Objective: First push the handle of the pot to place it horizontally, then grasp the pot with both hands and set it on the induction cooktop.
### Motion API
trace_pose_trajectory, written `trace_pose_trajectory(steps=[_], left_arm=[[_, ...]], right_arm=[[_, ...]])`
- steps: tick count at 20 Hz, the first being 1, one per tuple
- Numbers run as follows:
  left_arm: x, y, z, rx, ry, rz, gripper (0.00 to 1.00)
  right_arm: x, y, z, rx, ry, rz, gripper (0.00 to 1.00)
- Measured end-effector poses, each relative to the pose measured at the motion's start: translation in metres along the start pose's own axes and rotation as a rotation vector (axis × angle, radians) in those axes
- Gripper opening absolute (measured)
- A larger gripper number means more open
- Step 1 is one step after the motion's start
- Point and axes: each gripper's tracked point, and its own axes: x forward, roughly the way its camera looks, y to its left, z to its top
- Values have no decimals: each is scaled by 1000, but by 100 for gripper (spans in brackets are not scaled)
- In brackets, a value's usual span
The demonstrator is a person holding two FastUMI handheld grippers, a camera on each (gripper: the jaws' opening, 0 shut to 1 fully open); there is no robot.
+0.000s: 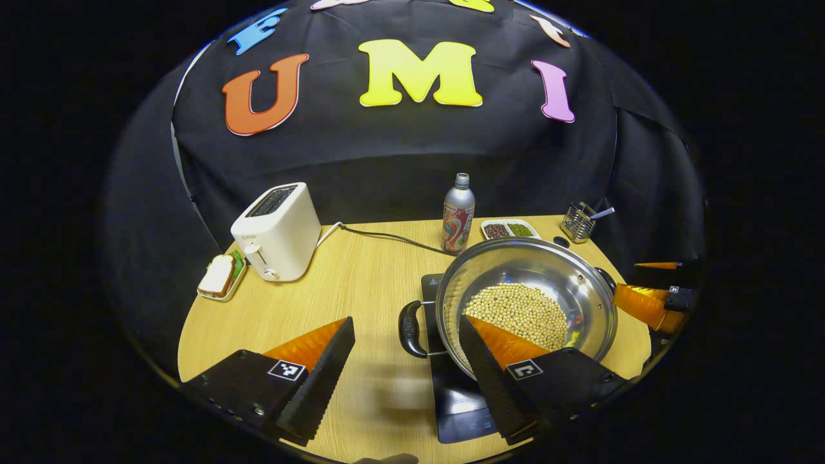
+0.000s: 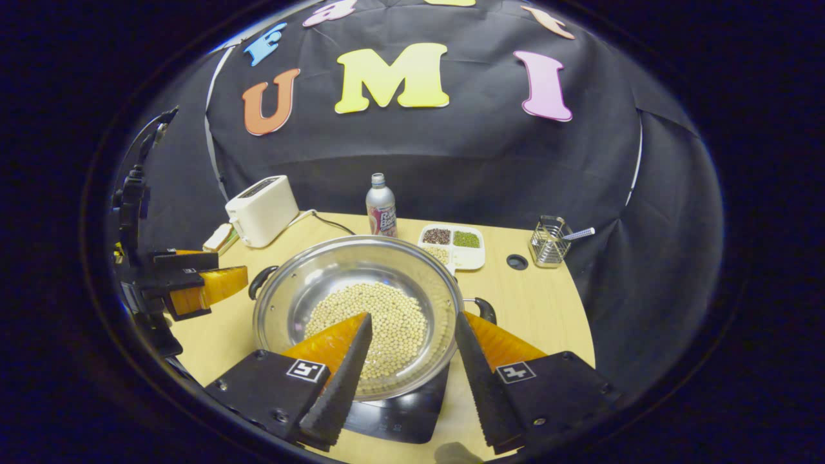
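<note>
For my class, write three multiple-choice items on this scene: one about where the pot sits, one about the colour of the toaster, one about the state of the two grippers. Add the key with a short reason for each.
1. Where does the pot sit?
A. on the induction cooktop
B. on top of the toaster
C. on the floor

2. What colour is the toaster?
A. red
B. white
C. green

3. In what state are the left gripper and the right gripper?
A. both shut on the pot's handles
B. left shut, right open
C. both open, holding nothing

Key:
1 A: the black cooktop shows under the pot's base in both views.
2 B: its body is plain white beside the sandwich.
3 C: in each view the fingers stand wide apart, and neither pair presses on a handle or the rim.
</note>
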Motion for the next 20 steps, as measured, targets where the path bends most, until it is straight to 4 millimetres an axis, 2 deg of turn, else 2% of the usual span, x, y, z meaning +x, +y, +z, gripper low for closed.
trace_pose_trajectory(steps=[6,7,10,11,14,15,17,18,20], left_arm=[[-31,5,6,-10,-24,-37,97],[-37,6,7,-18,-31,-41,97],[-56,9,19,2,-73,-53,97],[-65,10,25,13,-94,-59,97],[-92,13,49,42,-171,-60,96],[-102,14,58,51,-200,-64,97],[-126,16,74,55,-248,-75,97],[-138,20,85,59,-281,-74,97],[-162,30,103,65,-343,-63,96]], right_arm=[[-26,15,13,-27,-51,-29,82],[-32,19,14,-30,-58,-31,80],[-54,32,28,-39,-105,-35,82],[-62,34,35,-46,-124,-38,80],[-94,45,63,-51,-201,-33,84],[-106,52,73,-49,-228,-20,82],[-132,60,96,-49,-291,-8,84],[-144,63,108,-51,-327,-11,82],[-169,67,132,-50,-402,-6,93]])
